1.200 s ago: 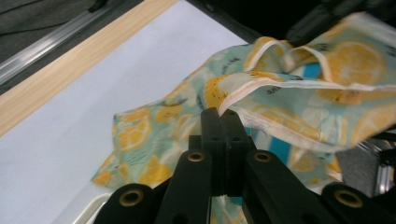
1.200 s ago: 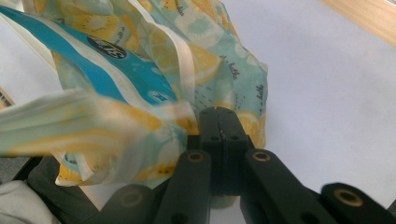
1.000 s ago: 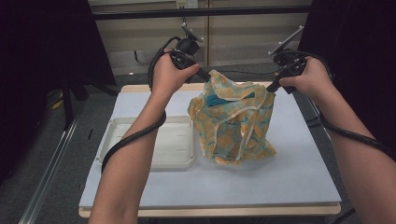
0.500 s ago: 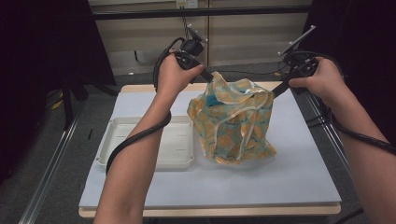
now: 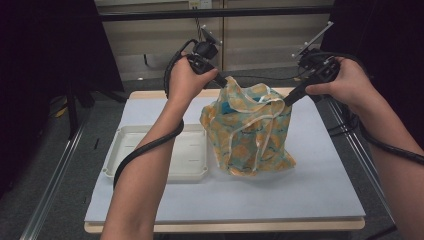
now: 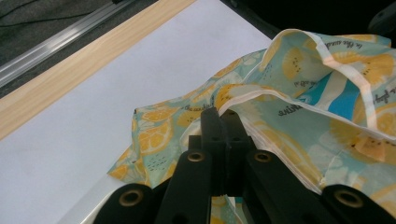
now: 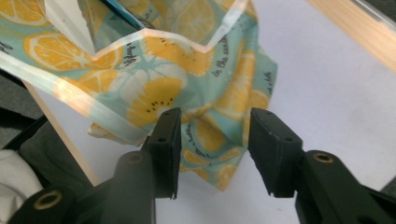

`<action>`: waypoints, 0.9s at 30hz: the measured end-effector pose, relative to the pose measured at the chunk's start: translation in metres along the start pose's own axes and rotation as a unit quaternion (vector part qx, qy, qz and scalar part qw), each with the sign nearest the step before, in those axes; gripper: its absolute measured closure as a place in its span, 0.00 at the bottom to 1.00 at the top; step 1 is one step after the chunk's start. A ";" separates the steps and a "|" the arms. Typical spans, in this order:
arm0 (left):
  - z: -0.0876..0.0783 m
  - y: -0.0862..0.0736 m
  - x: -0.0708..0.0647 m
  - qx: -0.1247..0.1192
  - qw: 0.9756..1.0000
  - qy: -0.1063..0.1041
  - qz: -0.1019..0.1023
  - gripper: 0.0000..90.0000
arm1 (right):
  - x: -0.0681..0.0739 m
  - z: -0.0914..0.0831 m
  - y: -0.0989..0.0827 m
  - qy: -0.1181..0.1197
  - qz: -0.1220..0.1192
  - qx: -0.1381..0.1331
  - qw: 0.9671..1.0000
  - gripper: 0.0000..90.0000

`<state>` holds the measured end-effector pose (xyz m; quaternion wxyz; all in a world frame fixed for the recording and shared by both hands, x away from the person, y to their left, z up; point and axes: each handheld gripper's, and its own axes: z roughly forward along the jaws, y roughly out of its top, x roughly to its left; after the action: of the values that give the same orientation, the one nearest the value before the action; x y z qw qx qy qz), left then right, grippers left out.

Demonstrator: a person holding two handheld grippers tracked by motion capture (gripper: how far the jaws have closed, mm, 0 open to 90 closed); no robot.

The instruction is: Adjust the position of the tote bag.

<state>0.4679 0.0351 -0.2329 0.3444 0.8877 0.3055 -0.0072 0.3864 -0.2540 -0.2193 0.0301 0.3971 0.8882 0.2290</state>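
Your soft fabric bag printed with orange lemon slices on pale teal, white-trimmed (image 5: 250, 132), stands slumped near the middle of the desk (image 5: 320, 190), toward its far edge, on the pale lavender-white mat that covers the wooden top. Your left gripper (image 5: 223, 83) has its black jaws pressed together on the bag's white-edged rim at the far left side of the mouth — in the left gripper view the jaws (image 6: 223, 122) meet on a fold of the cloth. Your right gripper (image 5: 291, 96) sits at the far right side of the bag's mouth; in the right gripper view (image 7: 212, 126) its jaws stand apart with the printed cloth seen between and beyond them — whether either jaw touches it you cannot tell. A shallow white rectangular plastic tray (image 5: 165, 172) lies just beside the bag, toward the desk's left edge
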 end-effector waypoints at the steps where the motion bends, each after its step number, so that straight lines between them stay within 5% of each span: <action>1: 0.000 0.000 0.000 0.001 1.000 0.000 -0.001 1.00 | 0.001 0.004 0.002 0.002 -0.001 0.004 1.000 0.64; 10: 0.001 -0.004 0.010 0.003 1.000 -0.002 -0.011 1.00 | -0.004 0.009 0.005 0.002 0.005 0.020 1.000 0.94; 19: 0.008 -0.010 0.021 0.012 0.999 0.004 -0.031 1.00 | -0.024 -0.008 -0.014 0.035 0.046 -0.007 0.998 1.00; 27: 0.018 -0.019 0.032 0.025 0.998 0.007 -0.051 1.00 | -0.040 0.001 -0.033 0.027 0.069 0.004 0.997 1.00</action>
<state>0.4873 0.0524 -0.2657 0.3195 0.8791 0.3527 -0.0260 0.3916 -0.3016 -0.2398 -0.0116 0.4514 0.8601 0.2375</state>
